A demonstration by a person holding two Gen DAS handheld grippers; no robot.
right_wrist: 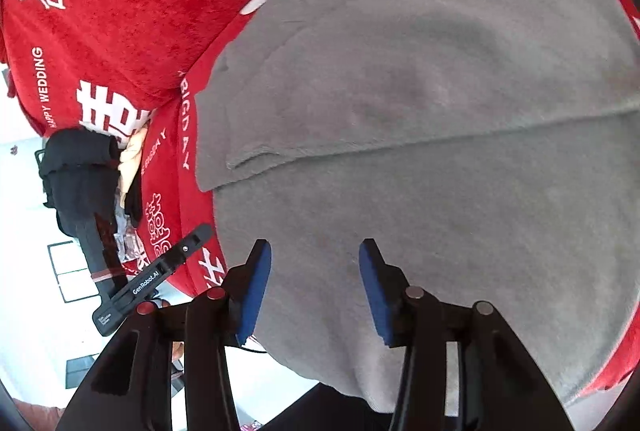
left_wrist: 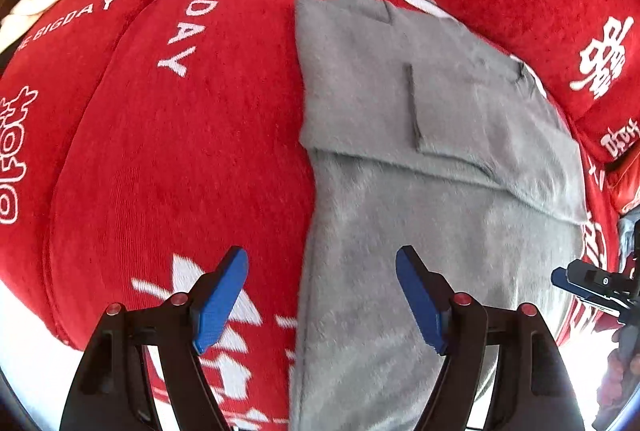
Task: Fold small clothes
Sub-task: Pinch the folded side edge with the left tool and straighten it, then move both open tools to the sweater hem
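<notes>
Both tongs, left (left_wrist: 322,301) and right (right_wrist: 315,291), gape empty above the soft, limp grey garment (left_wrist: 420,191); pinch its near hem.

Grey garment (right_wrist: 420,151) cut off below the fingers, red cover lettering (left_wrist: 8,159) clipped left of them, motion-blurred.

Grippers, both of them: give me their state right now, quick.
Left gripper: open, holding nothing, above the edge of the grey garment.
Right gripper: open, holding nothing, over the grey garment.
</notes>
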